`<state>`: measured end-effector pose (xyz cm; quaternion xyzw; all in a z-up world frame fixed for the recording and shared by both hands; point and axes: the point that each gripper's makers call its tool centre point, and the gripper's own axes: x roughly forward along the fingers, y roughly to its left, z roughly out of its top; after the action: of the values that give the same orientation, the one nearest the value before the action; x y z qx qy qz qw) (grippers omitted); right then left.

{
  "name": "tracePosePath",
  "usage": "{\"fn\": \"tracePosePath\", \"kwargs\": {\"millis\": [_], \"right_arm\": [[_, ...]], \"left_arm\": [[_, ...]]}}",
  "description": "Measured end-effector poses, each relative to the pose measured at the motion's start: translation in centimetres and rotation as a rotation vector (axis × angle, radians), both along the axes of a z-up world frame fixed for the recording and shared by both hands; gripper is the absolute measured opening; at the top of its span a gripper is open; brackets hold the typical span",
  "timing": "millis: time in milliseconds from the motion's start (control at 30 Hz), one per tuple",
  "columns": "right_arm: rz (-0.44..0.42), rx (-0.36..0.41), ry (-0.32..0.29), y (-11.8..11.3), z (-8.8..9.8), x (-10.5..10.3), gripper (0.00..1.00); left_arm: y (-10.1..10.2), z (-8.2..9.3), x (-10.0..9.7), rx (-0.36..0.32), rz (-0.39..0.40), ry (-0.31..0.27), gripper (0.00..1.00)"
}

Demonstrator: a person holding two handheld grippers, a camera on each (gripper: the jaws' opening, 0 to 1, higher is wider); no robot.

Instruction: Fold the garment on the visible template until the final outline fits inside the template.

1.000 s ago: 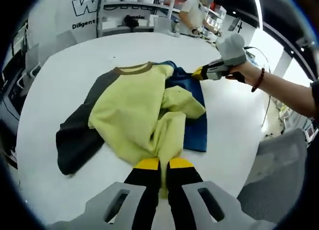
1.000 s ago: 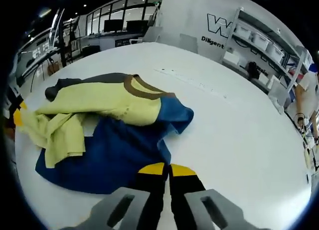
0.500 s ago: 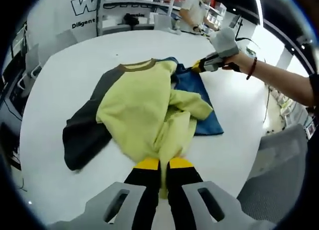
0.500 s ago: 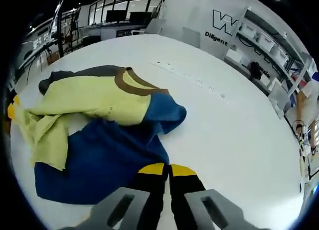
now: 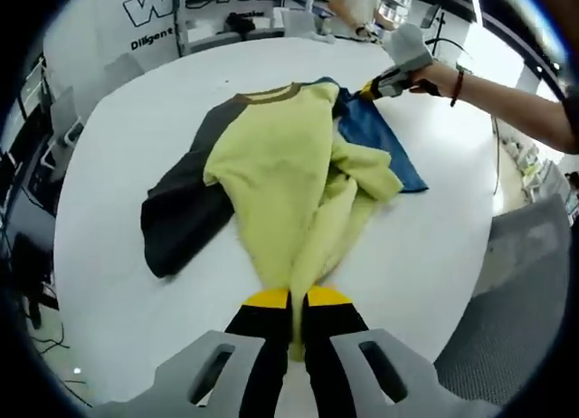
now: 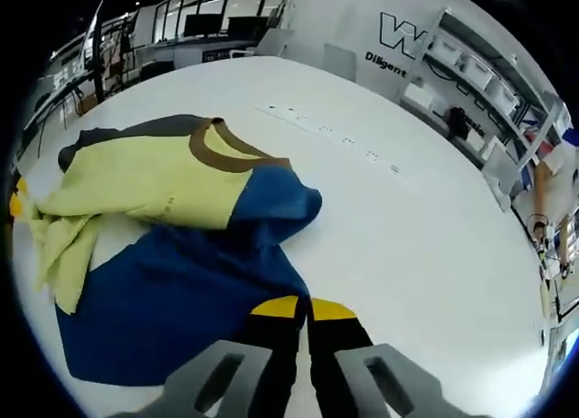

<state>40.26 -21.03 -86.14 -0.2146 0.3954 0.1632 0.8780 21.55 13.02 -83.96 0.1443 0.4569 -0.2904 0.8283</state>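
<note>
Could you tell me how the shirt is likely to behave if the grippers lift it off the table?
Probably floppy: the shirt already bunches between the left gripper and right gripper. Likely light, since pinches on two edges shape it. It may slide easily on the smooth white table.

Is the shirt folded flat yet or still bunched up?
Still bunched. The shirt lies crumpled on the table, its yellow part in ridges, stretched between the left gripper and right gripper.
</note>
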Motion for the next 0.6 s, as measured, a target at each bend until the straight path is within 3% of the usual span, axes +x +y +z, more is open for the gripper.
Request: {"fn": "tracePosePath", "kwargs": {"millis": [300,400,433,600], "right_arm": [[-0.04,0.033,0.004,-0.3,-0.4,0.3,0.0],[-0.093,0.119,-0.016,0.1,-0.1,0.4,0.0],[-0.147,0.196,-0.026,0.3,0.4,0.2,0.0],[-0.178,0.29,-0.059,1.4,1.7,-1.5,0.2]], "left_arm": [[0.2,-0.2,0.1,-0.004,-0.003,-0.007,0.05],[-0.1,-0.3,0.0,-0.002,-0.009,-0.003,0.05],[-0.2,-0.4,-0.1,-0.002,-0.013,-0.003,0.05],[-0.4,-0.4,-0.1,-0.006,-0.019,-0.002,0.05]]}}
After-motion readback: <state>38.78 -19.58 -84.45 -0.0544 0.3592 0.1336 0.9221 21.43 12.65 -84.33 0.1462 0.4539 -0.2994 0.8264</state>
